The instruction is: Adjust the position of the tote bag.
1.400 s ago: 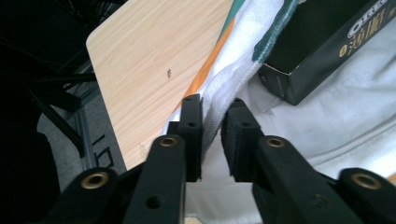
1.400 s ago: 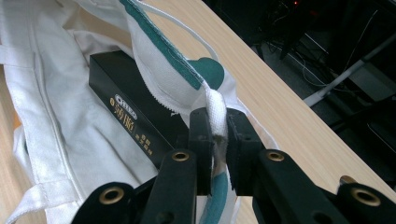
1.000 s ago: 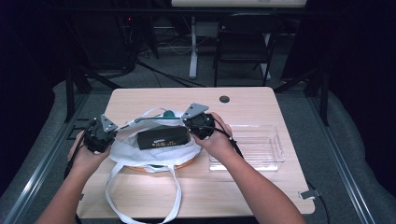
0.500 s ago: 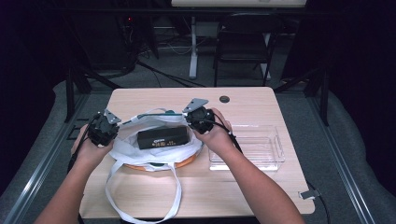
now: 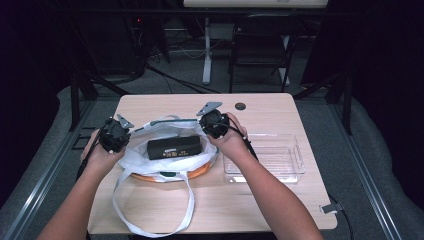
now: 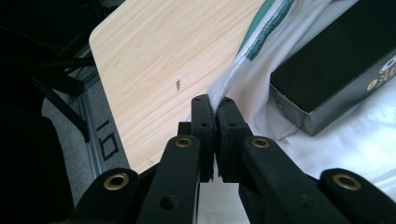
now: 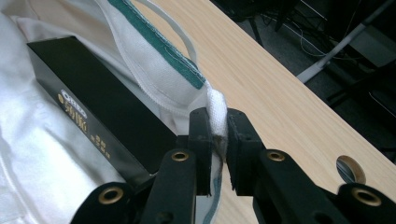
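A white cloth bag [image 5: 134, 159] with green trim lies on the wooden table [image 5: 270, 200], and a black box [image 5: 173, 147] rests on it. My left gripper [image 5: 129, 131] is shut on the bag's left rim, and my right gripper [image 5: 204, 129] is shut on its right rim. In the left gripper view the jaws [image 6: 215, 105] pinch the white edge beside the box [image 6: 336, 79]. The right gripper view has the jaws [image 7: 217, 116] clamped on a bunched white fold, with the box [image 7: 93, 107] to their left. The far rim stretches between the two grippers.
An orange round object [image 5: 197, 171] peeks out under the bag. A clear plastic tray [image 5: 295, 161] sits to the right of my right hand. The bag's long handle [image 5: 150, 231] loops toward the near table edge. A cable hole [image 5: 240, 106] marks the table's far side.
Both grippers have lifted slightly and the left one has moved inward, each holding the bag's rim. The far rim has risen and pulled tighter between them.
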`<state>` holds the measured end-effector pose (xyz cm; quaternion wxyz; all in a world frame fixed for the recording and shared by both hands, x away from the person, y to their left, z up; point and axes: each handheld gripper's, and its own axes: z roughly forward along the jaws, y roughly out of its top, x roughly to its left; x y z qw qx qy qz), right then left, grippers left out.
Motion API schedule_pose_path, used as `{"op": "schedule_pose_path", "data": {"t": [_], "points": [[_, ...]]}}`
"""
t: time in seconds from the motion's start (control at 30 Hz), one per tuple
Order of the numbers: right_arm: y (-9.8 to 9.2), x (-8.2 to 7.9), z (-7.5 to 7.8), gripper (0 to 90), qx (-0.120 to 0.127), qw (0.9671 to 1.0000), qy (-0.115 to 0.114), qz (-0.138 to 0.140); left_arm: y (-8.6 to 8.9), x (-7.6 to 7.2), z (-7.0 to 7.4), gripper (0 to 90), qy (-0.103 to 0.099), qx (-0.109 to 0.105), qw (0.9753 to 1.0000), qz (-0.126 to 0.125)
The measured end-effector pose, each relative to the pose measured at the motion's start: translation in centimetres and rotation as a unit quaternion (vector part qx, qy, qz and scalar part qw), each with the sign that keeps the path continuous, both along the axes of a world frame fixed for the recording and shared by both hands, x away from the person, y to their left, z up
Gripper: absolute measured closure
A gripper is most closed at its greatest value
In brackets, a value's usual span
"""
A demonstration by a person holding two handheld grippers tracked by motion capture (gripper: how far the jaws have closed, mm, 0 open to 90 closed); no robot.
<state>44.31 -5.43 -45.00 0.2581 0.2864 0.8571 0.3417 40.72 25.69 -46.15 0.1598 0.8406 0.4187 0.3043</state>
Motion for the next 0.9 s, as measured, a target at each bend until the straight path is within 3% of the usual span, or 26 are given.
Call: {"op": "schedule_pose_path", "data": {"t": [0.4,0.9], "points": [[0.1,1.3,-0.3,81.8,-0.028,0.9995,-0.004,-0.011,-0.3,1.6,-0.2,87.9,0.009,-0.002,0.9999,0.005],[0.3,2.8,-1.7,81.8,-0.038,0.9990,0.006,-0.024,-0.6,3.2,-1.3,87.5,0.018,-0.011,0.9997,0.013]]}}
